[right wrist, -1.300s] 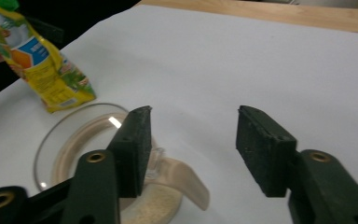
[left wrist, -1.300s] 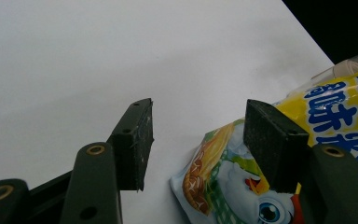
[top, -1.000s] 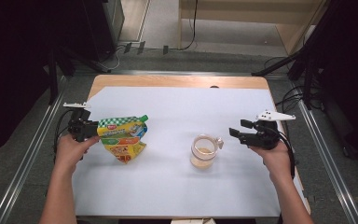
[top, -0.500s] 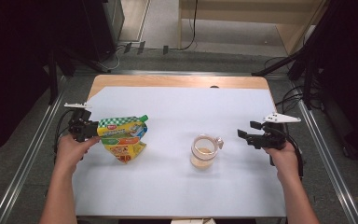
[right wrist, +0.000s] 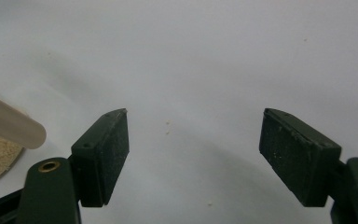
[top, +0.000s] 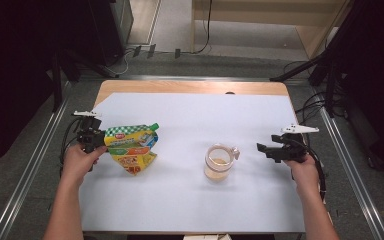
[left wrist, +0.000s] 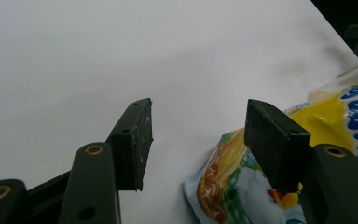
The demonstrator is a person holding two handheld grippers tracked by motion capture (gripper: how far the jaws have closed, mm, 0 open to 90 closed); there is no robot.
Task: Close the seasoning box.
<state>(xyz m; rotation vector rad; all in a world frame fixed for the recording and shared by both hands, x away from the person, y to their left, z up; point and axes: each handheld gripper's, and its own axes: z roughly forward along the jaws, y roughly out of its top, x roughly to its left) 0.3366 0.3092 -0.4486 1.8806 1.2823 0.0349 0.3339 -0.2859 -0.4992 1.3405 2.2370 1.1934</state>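
Note:
A colourful snack pouch [top: 130,147] with a green cap lies at the left of the white table sheet [top: 190,115]. My left gripper [top: 100,139] sits at the pouch's left edge. In the left gripper view it [left wrist: 198,126] is open, and the pouch [left wrist: 335,112] lies beside and under the right-hand jaw, a corner reaching into the gap without being pressed. A clear handled cup [top: 219,162] with tan powder stands mid-table. My right gripper [top: 261,149] is to its right, apart from it. Its jaws have just been opening and hold nothing [right wrist: 193,149]; the cup's handle [right wrist: 4,123] shows at the left.
A few crumbs [right wrist: 167,125] lie on the sheet ahead of the right gripper. A wooden table edge [top: 190,87] runs along the far side. Metal rails [top: 30,165] flank the table, with cables and dark stands on the floor beyond.
The right gripper has drawn back to the right and sunk a little, away from the cup, and its jaws stand wider. The left gripper and the pouch have not moved.

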